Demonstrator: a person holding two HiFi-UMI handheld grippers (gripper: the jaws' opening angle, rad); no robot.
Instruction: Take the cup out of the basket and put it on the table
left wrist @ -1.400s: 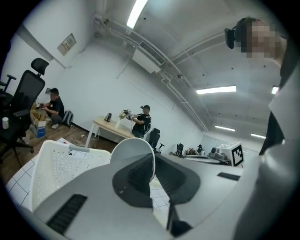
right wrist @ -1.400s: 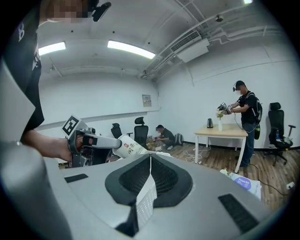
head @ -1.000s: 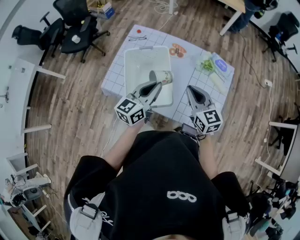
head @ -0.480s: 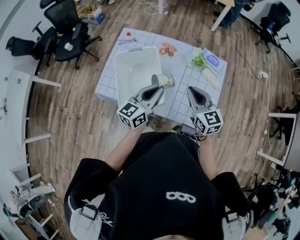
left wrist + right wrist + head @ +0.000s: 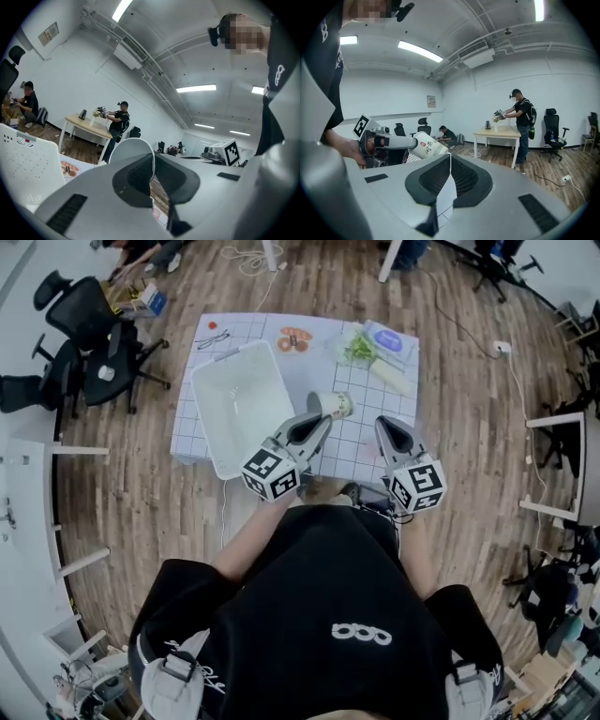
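A white paper cup (image 5: 332,405) with red print lies on its side in the air, above the grid-patterned tablecloth (image 5: 367,432) and just right of the white basket (image 5: 234,401). My left gripper (image 5: 322,419) is shut on the cup's rim. In the left gripper view the cup wall (image 5: 131,151) is pinched between the dark pads of that left gripper (image 5: 152,165). My right gripper (image 5: 386,427) hangs shut and empty to the cup's right. The right gripper view shows the right gripper (image 5: 450,161), and off to its left the cup (image 5: 428,144).
The basket looks empty. At the table's far edge lie a small food plate (image 5: 294,338), green vegetables (image 5: 358,350), a blue packet (image 5: 390,339) and glasses (image 5: 212,335). Office chairs (image 5: 89,348) stand left of the table. People work at a desk (image 5: 497,134) farther off.
The cup, held in my left gripper, has gone from over the basket to the right, and now hangs over the tablecloth. The right gripper shifted along with it, still shut.
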